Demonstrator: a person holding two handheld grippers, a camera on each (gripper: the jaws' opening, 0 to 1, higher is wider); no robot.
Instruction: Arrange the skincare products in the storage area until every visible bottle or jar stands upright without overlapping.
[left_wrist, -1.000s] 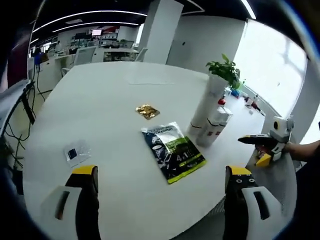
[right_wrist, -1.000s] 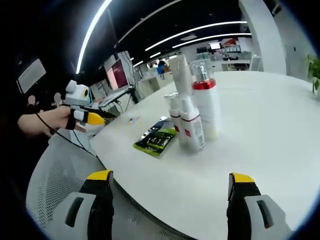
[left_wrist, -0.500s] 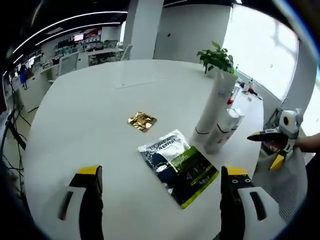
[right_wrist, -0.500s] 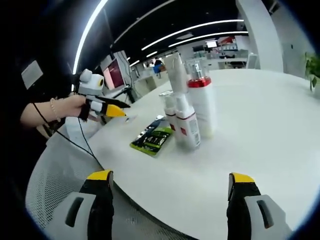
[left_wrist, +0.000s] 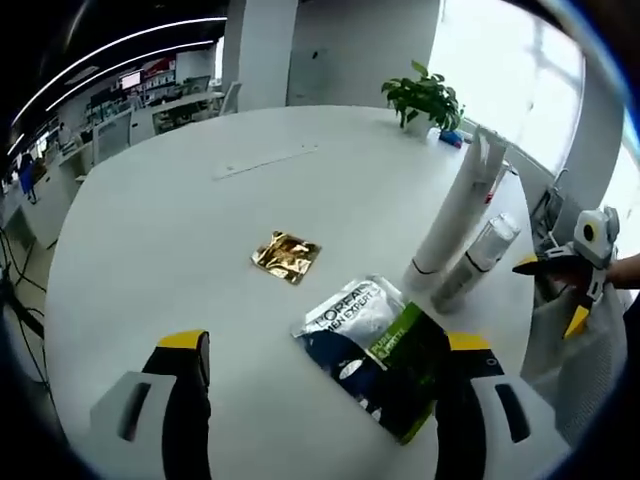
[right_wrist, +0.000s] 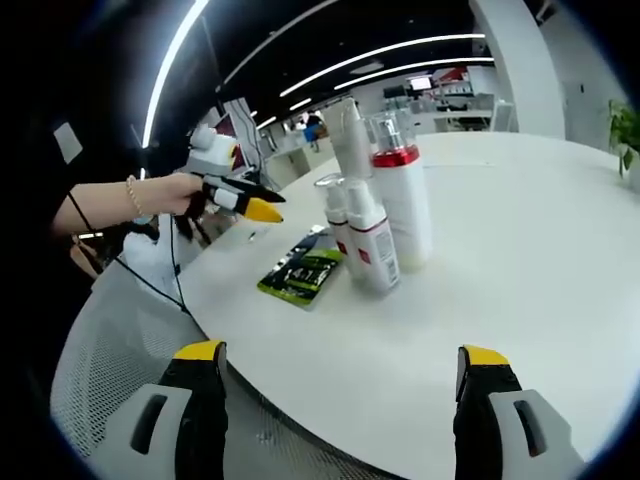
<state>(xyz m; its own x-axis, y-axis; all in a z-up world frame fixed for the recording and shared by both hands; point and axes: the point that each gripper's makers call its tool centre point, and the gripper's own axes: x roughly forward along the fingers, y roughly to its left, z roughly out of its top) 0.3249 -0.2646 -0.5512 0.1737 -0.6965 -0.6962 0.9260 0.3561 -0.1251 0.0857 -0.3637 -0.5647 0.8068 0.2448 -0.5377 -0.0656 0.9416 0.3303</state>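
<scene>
left gripper (left_wrist: 318, 400) is hovering with jaws spread wide over the white round table (left_wrist: 150, 220), above the green and black sachet (left_wrist: 378, 355) lying flat. right gripper (right_wrist: 340, 410) is also hanging spread apart at the table edge, holding nothing. the skincare bottles are standing upright in a tight cluster just beside the sachet: red-capped pump bottle (right_wrist: 402, 200), tall white tube (left_wrist: 458, 215), small white bottle (right_wrist: 371, 240). gold foil packet (left_wrist: 286, 256) is lying near the sachet. potted plant (left_wrist: 423, 98) is sitting well apart.

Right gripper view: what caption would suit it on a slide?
Upright skincare bottles cluster on a white table beside a flat green sachet, while the left hand-held gripper approaches them.
</scene>
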